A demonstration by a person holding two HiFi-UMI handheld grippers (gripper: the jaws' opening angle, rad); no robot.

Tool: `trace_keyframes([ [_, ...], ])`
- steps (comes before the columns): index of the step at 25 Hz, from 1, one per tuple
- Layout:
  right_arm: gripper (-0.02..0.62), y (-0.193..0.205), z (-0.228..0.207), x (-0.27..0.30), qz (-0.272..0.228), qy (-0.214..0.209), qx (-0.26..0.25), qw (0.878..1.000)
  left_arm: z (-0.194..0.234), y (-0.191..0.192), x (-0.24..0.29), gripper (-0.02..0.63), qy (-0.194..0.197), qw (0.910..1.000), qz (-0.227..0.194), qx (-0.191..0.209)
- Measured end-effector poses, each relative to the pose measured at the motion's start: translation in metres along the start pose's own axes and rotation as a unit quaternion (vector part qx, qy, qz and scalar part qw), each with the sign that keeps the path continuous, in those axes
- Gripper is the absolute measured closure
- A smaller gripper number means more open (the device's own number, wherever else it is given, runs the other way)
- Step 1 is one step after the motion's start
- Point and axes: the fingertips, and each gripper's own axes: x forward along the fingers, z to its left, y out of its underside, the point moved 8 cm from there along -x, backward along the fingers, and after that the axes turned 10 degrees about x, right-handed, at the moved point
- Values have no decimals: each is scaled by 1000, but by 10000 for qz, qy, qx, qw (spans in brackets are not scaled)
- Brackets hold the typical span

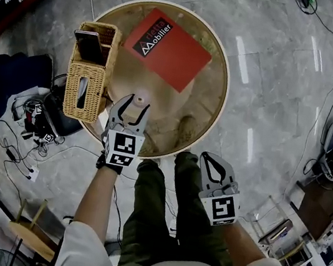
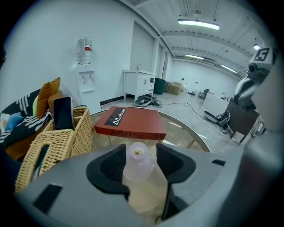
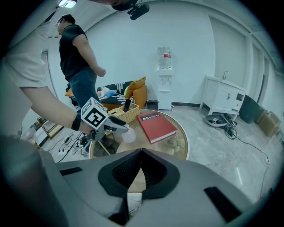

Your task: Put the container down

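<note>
A small translucent white container (image 1: 139, 100) (image 2: 138, 163) stands upright at the near edge of the round glass table (image 1: 225, 76). My left gripper (image 1: 131, 104) (image 2: 140, 153) reaches over that edge with a jaw on either side of the container. Its jaws are open, with a thin gap on the right side. In the right gripper view the container (image 3: 128, 135) shows at the left gripper's (image 3: 117, 128) tips. My right gripper (image 1: 211, 162) (image 3: 141, 153) is shut and empty, held off the table above the person's leg.
A red book (image 1: 168, 47) lies at the back of the table. A wicker basket (image 1: 89, 78) with a phone (image 1: 87, 45) stands at its left edge, close to the container. Cables (image 1: 24, 131) lie on the floor at left. A person (image 3: 80, 57) stands beyond the table.
</note>
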Motion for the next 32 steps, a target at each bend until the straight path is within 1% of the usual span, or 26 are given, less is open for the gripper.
trace_keyframes([
  [3,572,-11,5,-6,-27,17,39,10000,-1,-2,-25,388,-64,10000,-1,-38],
  [5,572,-19,8,-8,-249,-21,-81,9997,0,-8,-44,391,-134,9999,-81,-72],
  [7,572,-27,10,-12,-473,-60,-218,9986,0,-14,-64,411,-234,9995,-179,-102],
  [8,572,-31,12,-14,-548,-69,-260,9981,0,-17,-73,433,-300,9992,-217,-121],
  [12,572,-45,20,-30,-500,-8,-195,9986,0,-32,-115,524,-616,9968,-415,-312],
  [14,572,-51,21,-37,-679,-13,-321,9972,-2,-43,-139,597,-747,9948,-554,-406],
  [16,572,-57,23,-46,-841,-25,-438,9955,-5,-54,-162,598,-796,9935,-678,-450],
  [19,574,-65,29,-62,-912,-5,-466,9947,-13,-67,-198,600,-774,9927,-791,-476],
  [24,574,-78,39,-85,-1036,70,-481,9934,-26,-71,-247,600,-827,9922,-803,-466],
  [28,574,-83,48,-106,-1116,54,-526,9924,-36,-71,-280,601,-901,9910,-775,-617],
  [32,574,-89,56,-122,-1196,40,-584,9911,-43,-69,-303,601,-927,9912,-640,-695],
])
